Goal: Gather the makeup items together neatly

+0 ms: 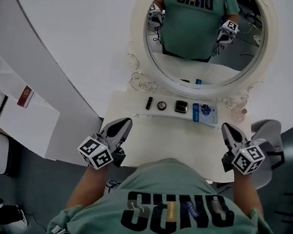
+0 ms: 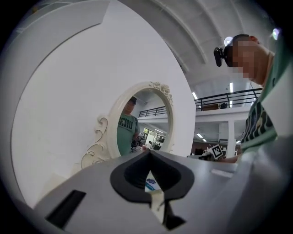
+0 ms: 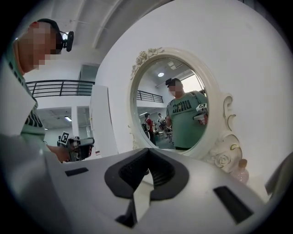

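**Landmark.** Oval white mirror with a scrolled ornamental frame (image 1: 137, 36), standing at the back of a white tabletop (image 1: 181, 141).

**Makeup items**, in one row just in front of the mirror's foot, left to right:
- slim black tube (image 1: 149, 102)
- small round dark compact (image 1: 162, 105)
- square black compact (image 1: 181, 106)
- flat blue-and-white packet (image 1: 205, 114)

They lie near one another without touching.

**Tongs.**
- Left gripper (image 1: 126, 121): jaws closed together, nothing held. It sits at the tabletop's near edge, well short of the row.
- Right gripper (image 1: 226, 128): likewise closed and empty, at the near edge on the mirror's other side.

**Hazards, as judged.**
- A closed jaw pushed into the row would likely roll the tube away.
- The thin packet may slide instead of lifting.
- Reaching too far risks striking the mirror's foot.
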The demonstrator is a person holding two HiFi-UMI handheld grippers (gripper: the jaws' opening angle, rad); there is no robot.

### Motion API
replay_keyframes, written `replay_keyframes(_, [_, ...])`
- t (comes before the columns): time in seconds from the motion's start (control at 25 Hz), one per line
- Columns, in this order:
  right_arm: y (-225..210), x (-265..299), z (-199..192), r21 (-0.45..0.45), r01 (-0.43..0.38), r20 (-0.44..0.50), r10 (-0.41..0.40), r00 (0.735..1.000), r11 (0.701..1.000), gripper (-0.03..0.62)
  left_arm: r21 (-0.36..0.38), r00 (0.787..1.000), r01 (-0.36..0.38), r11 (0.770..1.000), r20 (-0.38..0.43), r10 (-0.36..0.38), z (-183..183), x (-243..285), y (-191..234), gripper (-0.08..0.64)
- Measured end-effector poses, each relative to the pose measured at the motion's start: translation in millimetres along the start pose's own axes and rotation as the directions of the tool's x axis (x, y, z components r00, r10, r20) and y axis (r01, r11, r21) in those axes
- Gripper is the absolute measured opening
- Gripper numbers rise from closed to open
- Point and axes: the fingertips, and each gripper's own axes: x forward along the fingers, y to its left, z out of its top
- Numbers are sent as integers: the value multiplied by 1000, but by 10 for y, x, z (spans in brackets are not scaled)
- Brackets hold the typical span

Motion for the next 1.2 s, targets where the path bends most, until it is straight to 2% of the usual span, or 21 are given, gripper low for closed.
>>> replay_keyframes(0.68, [-29,-242,-68,-61,15,-63,-19,998,998,-6,-14,997,70,997,-45,-70,-197,281,-270,9])
replay_keyframes(0.84, [39,-257,-71,-109,-2,-84,-7,996,994,-6,-22,996,72,997,-49,-73,-236,299,-299,9])
replay_keyframes(1.2, [35,-243,-165,-95,-19,-100,10,995,995,-6,-33,997,51,998,-53,-53,-302,268,-303,9])
